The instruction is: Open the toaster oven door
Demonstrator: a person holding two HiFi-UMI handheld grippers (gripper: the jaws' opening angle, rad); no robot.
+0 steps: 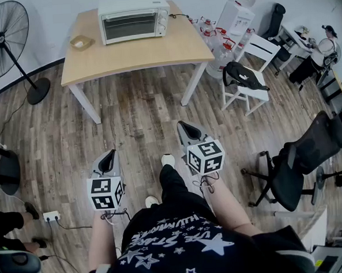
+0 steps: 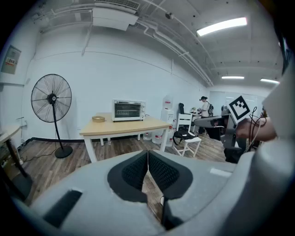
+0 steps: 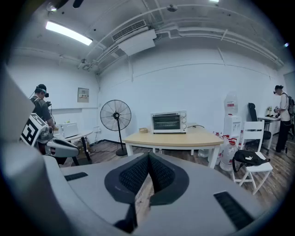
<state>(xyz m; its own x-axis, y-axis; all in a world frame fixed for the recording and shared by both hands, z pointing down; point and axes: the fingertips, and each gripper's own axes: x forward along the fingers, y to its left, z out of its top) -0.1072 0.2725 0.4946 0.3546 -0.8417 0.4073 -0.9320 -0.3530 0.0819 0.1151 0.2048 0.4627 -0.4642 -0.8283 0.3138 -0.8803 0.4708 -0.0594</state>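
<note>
Upper centre of the head view: white metal toaster oven [image 1: 134,19] on the pale wooden counter [image 1: 137,55], towards the far edge, glass door [image 1: 128,26] facing the camera and closed. Small tan dish [image 1: 81,42] just left of it on the same counter. Black standing fan [image 1: 3,39] at upper left, white chair with a black bag [image 1: 245,79] to the right of the counter.

Lower centre: left tool [image 1: 108,160] and right tool [image 1: 185,128] held low over the wood floor, well apart from the counter and pointing towards it. Jaws pressed together on both, nothing between them; same reading in the left gripper view [image 2: 148,153] and the right gripper view [image 3: 148,157], each with the oven [image 2: 128,110] [image 3: 168,121] small in mid-frame beyond the jaw tips.

Step in hand, judged from this: approach, not yet contact.

- Walk up square to the front of the counter, oven centred ahead.
- Choose one tool; the right looks slightly nearer.
- Part its jaws before arriving.
- Aim for the door's top edge, probably where the handle sits; too small here to confirm.
- Clamp at the handle's middle, then pull out and down along the door's arc, likely hinged at the bottom.
- Go slowly: a light oven may slide forward, so brace its top with the other tool if needed.
- Keep clear of the dish.
</note>
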